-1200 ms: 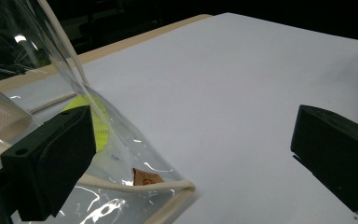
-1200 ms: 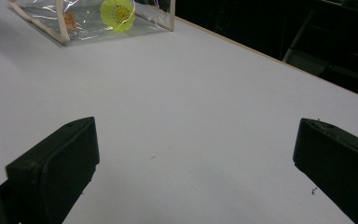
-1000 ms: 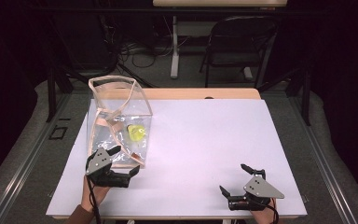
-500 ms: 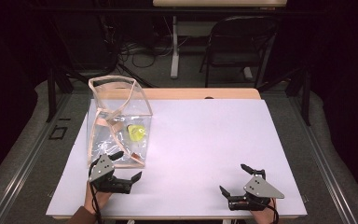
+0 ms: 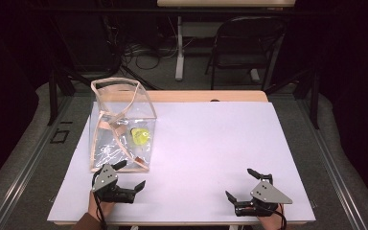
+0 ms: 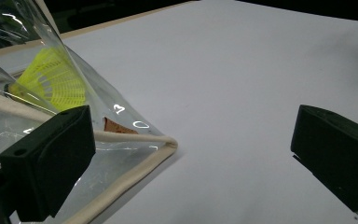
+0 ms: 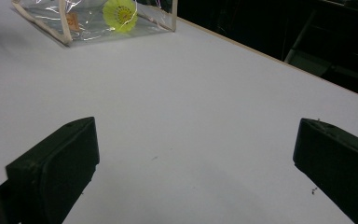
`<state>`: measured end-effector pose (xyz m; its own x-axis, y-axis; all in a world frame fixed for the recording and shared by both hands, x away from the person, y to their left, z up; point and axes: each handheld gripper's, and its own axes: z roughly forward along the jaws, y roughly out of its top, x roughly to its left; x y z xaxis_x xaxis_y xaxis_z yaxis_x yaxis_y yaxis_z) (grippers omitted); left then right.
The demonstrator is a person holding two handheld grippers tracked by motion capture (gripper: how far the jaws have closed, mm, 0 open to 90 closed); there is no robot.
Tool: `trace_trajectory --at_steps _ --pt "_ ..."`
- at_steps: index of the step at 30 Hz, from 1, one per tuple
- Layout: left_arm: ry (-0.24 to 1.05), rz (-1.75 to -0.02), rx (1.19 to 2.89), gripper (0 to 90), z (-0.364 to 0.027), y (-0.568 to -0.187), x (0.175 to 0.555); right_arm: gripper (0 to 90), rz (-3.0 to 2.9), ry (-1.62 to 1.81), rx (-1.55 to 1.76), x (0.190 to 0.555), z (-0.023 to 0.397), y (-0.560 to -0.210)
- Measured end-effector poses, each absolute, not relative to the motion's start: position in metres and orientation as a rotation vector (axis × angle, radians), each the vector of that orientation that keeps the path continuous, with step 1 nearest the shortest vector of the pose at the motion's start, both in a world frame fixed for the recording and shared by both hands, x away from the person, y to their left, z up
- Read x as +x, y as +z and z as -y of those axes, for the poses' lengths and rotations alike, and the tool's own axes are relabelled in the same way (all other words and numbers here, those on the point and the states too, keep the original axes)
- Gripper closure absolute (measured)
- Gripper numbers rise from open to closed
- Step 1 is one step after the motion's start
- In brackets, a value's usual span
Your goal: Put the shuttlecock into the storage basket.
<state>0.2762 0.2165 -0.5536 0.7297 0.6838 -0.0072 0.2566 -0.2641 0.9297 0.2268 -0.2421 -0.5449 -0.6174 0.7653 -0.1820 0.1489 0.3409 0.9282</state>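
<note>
A clear plastic bag (image 5: 120, 125) with beige trim stands at the table's left, and a yellow shuttlecock (image 5: 140, 136) lies inside it. My left gripper (image 5: 128, 177) is open just in front of the bag's near right corner, empty. In the left gripper view the bag's trimmed corner (image 6: 165, 143) lies between the jaws, with the shuttlecock (image 6: 53, 79) behind the plastic. My right gripper (image 5: 242, 184) rests open near the table's front right edge, holding nothing. Far off in the right gripper view are the bag (image 7: 65, 21) and the shuttlecock (image 7: 120, 14).
The white table top (image 5: 211, 139) stretches between the two grippers. A wooden strip (image 5: 211, 96) runs along the far edge. Beyond it stand a black chair (image 5: 244, 48) and cables on the floor.
My left gripper has drawn back toward the front edge, away from the bag, with its jaws open. The right gripper has stayed still.
</note>
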Motion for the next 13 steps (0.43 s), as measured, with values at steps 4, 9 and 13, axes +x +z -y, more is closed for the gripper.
trace_trajectory --at_steps 4,9,13 --pt "0.487 -0.725 1.845 0.0 -0.2161 -0.5536 0.2767 0.0 -1.988 1.285 0.797 0.2269 0.2423 -0.5451" --pt "0.479 -0.725 1.85 0.0 -0.2151 -0.554 0.2775 0.0 -1.987 1.283 0.796 0.2274 0.2423 -0.5455" --pt "0.477 -0.722 1.853 0.0 -0.2143 -0.5539 0.2782 0.0 -1.987 1.285 0.798 0.2277 0.2429 -0.5456"
